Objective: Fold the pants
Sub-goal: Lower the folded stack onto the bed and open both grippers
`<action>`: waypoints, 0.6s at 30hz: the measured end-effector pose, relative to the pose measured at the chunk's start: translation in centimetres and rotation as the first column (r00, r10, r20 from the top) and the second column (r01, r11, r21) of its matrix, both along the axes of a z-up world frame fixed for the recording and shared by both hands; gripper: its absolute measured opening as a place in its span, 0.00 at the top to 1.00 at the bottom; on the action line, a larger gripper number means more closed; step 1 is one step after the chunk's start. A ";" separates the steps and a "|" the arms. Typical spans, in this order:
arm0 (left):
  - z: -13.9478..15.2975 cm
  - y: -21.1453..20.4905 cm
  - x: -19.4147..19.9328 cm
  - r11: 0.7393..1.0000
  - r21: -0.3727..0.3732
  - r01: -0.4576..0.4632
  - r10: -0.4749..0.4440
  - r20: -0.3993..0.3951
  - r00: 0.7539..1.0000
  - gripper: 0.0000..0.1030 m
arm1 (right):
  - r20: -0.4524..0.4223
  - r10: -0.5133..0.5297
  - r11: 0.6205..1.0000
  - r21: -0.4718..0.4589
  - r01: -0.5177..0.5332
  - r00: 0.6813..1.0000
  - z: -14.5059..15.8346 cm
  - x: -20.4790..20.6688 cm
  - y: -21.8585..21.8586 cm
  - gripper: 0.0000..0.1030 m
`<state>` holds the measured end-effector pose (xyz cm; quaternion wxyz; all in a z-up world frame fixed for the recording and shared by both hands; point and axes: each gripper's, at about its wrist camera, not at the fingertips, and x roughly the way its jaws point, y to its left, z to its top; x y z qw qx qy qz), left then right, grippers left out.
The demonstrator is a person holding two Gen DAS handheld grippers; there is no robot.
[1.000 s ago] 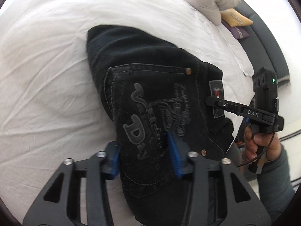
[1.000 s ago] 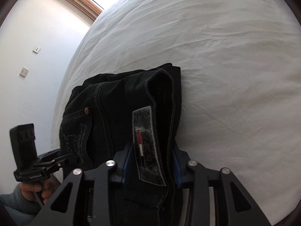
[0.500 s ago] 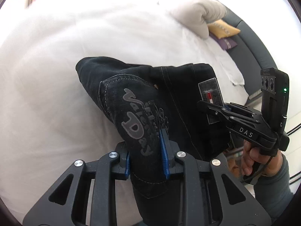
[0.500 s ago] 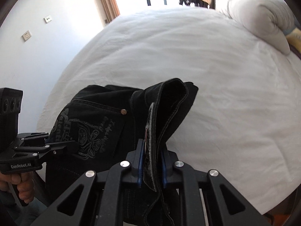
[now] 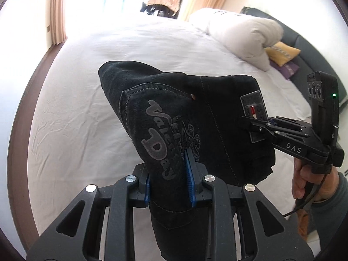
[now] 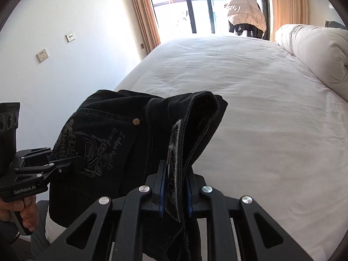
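Observation:
The black jeans (image 5: 206, 113) are folded into a thick bundle and hang lifted above the white bed (image 5: 76, 119). My left gripper (image 5: 168, 175) is shut on the back-pocket side, its blue pads (image 5: 189, 174) pressing the embroidered denim. My right gripper (image 6: 175, 188) is shut on the waistband edge by the grey label patch (image 6: 174, 152). In the left wrist view the right gripper (image 5: 252, 120) clamps the pants at that patch. In the right wrist view the left gripper (image 6: 74, 163) bites the pocket of the jeans (image 6: 113, 128). The lower part of the pants is hidden behind the grippers.
A rolled white duvet (image 6: 313, 50) lies along the right side of the bed (image 6: 261, 113). Yellow and purple cushions (image 5: 282, 53) lean on a dark headboard (image 5: 322, 50). Glass balcony doors (image 6: 195, 4) and a hung jacket (image 6: 245, 15) stand beyond the bed. A wall (image 6: 43, 76) runs on the left.
Both grippers closed from open onto the pants, then raised the bundle off the bed. The views tilted up, bringing the window and the duvet into sight.

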<state>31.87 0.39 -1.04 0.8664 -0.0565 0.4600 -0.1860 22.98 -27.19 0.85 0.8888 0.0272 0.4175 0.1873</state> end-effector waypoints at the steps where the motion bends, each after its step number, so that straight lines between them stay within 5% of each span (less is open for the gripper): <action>1: -1.1 0.5 1.1 1.000 0.001 -0.007 0.007 -0.015 1.000 0.77 | -0.012 0.004 1.000 0.001 -0.004 1.000 -0.7 1.3 0.3 0.84; 7: -7.8 1.9 4.3 0.998 0.031 -0.049 0.052 -0.108 0.993 0.68 | -0.133 -0.030 1.000 0.002 0.031 0.991 -6.5 5.8 0.8 0.82; 9: -9.0 2.0 4.6 0.997 0.023 -0.078 0.080 -0.111 0.991 0.48 | -0.193 -0.069 0.997 0.012 0.073 0.979 -9.0 6.5 -0.2 0.63; 10: -9.4 2.4 4.5 0.996 0.011 -0.093 0.093 -0.115 0.989 0.43 | -0.212 -0.094 0.995 0.018 0.100 0.973 -9.7 6.8 -0.8 0.45; 11: -9.7 3.0 4.4 0.994 0.005 -0.106 0.106 -0.115 0.988 0.34 | -0.230 -0.114 0.992 0.031 0.124 0.966 -10.3 6.7 -1.4 0.33; 18: -6.1 5.1 0.5 0.987 0.012 -0.161 0.161 -0.014 0.987 0.30 | -0.191 -0.178 0.970 0.133 0.205 0.965 -8.7 2.6 -5.6 0.28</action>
